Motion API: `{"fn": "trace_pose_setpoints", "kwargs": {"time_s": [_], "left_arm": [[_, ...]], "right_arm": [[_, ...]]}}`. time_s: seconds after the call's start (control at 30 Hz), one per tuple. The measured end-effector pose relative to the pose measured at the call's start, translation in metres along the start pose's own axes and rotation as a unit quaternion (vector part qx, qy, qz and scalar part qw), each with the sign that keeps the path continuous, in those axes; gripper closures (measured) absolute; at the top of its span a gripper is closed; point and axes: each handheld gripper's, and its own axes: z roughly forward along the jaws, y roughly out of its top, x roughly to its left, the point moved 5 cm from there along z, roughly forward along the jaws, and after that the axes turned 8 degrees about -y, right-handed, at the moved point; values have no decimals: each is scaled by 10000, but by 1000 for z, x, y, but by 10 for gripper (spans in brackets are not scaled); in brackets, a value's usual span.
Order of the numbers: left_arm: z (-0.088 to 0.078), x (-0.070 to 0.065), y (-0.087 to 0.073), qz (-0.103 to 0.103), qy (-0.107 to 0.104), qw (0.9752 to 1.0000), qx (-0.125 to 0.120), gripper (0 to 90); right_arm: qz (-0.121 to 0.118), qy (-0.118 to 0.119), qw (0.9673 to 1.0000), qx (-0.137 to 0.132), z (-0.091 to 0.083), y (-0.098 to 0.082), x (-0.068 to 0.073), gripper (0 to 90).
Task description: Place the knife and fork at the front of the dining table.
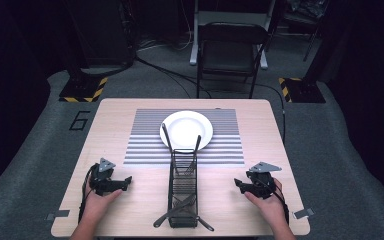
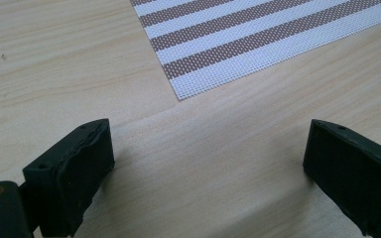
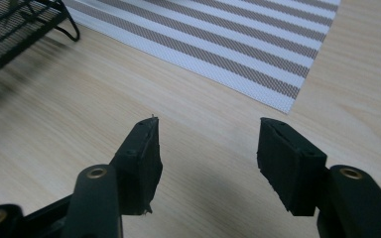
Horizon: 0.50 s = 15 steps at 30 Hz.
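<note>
My left gripper [image 1: 126, 181] rests low on the counter [image 1: 130, 210], jaws spread wide, nothing between them. My right gripper [image 1: 236, 183] sits at the other side, jaws partly spread over bare wood, empty. The black wire rack [image 1: 183, 187] with cutlery stands between both grippers, apart from each. White plate [image 1: 186, 130] lies on the striped mat [image 1: 225, 145] just behind the rack.

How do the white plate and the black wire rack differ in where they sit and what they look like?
The white plate is round, solid and lies on the striped mat; the black wire rack is long, narrow, made of mesh, and stands mostly on bare table nearer the person. The plate looks bare apart from two utensil handles reaching over its near edge; the rack holds dark utensils. Both sit on the table's centre line.
</note>
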Motion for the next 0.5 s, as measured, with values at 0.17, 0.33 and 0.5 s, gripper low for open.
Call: {"fn": "trace_pose_setpoints", "kwargs": {"time_s": [0.17, 0.33, 0.5], "left_arm": [[0, 0, 0, -1, 0, 10000, 0, 52], [0, 0, 0, -4, 1, 10000, -1, 53], [0, 0, 0, -4, 2, 10000, -1, 53]], "right_arm": [[-120, 138, 9996, -199, -13, 18, 14, 483], [-170, 292, 9983, -483, -23, 42, 25, 510], [-200, 498, 9968, -598, -26, 56, 36, 547]]}}
